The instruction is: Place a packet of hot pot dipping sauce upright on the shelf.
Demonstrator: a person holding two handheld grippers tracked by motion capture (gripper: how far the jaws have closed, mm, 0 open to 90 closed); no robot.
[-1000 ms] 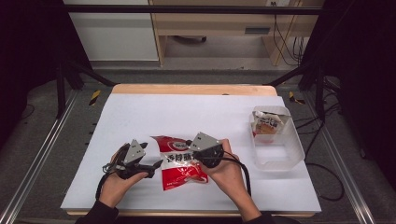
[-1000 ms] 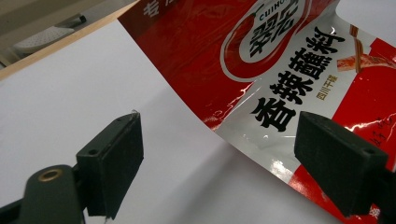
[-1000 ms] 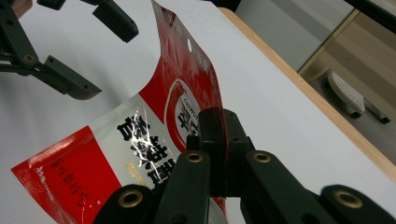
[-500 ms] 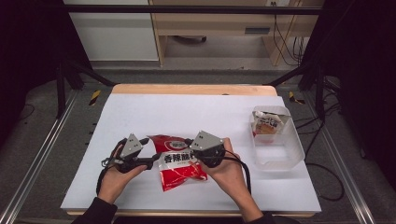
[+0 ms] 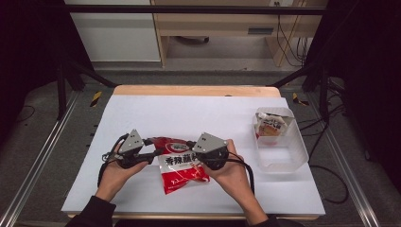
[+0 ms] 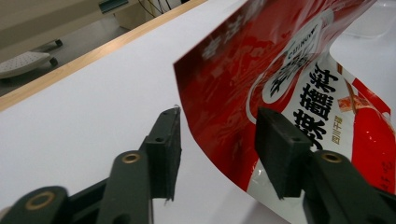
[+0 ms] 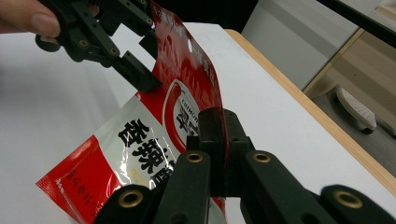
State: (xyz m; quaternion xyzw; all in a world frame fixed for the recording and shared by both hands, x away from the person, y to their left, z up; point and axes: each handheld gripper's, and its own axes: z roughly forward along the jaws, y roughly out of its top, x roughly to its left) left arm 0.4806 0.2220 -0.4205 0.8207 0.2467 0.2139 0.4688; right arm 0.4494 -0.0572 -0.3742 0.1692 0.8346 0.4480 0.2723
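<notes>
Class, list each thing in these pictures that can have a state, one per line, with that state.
Red snack packet: sealed, top edge lifted off the table, lower end resting on it.
Right tool: shut on the packet's edge.
Left tool: jaws have just been closing, the packet's edge between them, pads not yet pressing.
Clear plastic bin: open-topped, holding one small packet.

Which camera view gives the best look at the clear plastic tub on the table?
The high view: the clear plastic tub shows whole at the table's right, holding a small packet. The left gripper view catches only a blurred corner of it. The right gripper view faces the red pouch instead.
</notes>
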